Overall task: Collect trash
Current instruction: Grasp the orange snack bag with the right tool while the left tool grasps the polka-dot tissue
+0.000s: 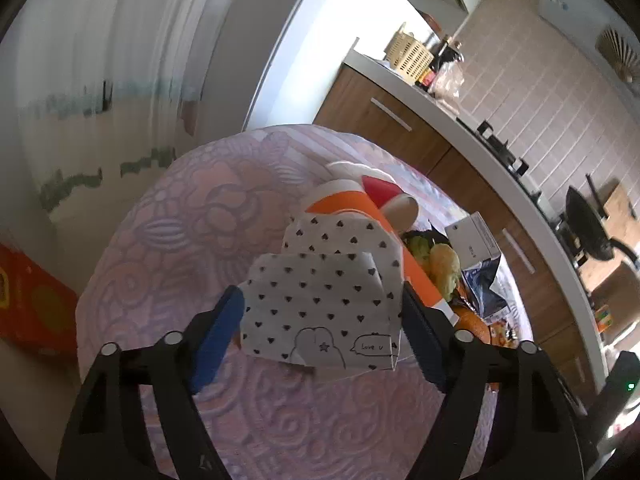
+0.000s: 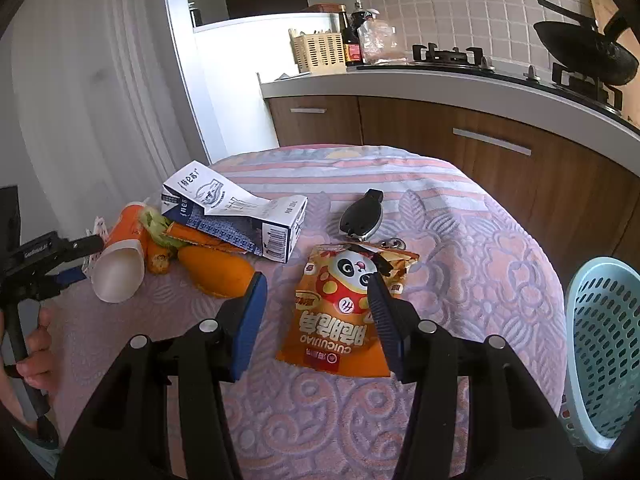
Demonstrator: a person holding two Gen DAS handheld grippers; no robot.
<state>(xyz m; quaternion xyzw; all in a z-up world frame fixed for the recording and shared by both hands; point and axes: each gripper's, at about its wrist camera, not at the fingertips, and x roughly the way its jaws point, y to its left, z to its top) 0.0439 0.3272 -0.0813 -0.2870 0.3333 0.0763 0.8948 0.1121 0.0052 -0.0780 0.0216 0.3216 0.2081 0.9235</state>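
In the left wrist view a folded white paper with small black hearts [image 1: 320, 296] lies between the spread fingers of my left gripper [image 1: 320, 308], which is open around it. Behind it lie an orange paper cup [image 1: 348, 204] and food scraps [image 1: 440, 264]. In the right wrist view my right gripper [image 2: 320, 292] is open just above an orange panda snack bag [image 2: 344, 308] on the table. A torn milk carton [image 2: 236, 212], orange peel [image 2: 220, 272] and the cup [image 2: 120, 256] lie to the left, with the left gripper [image 2: 76, 256] beside the cup.
A pink patterned cloth [image 2: 480, 248] covers the table. A black car key [image 2: 360, 216] lies behind the snack bag. A light blue perforated basket [image 2: 600, 352] stands at the table's right edge. A kitchen counter with stove and wok [image 2: 584, 52] runs behind. A red box [image 1: 32, 300] is at far left.
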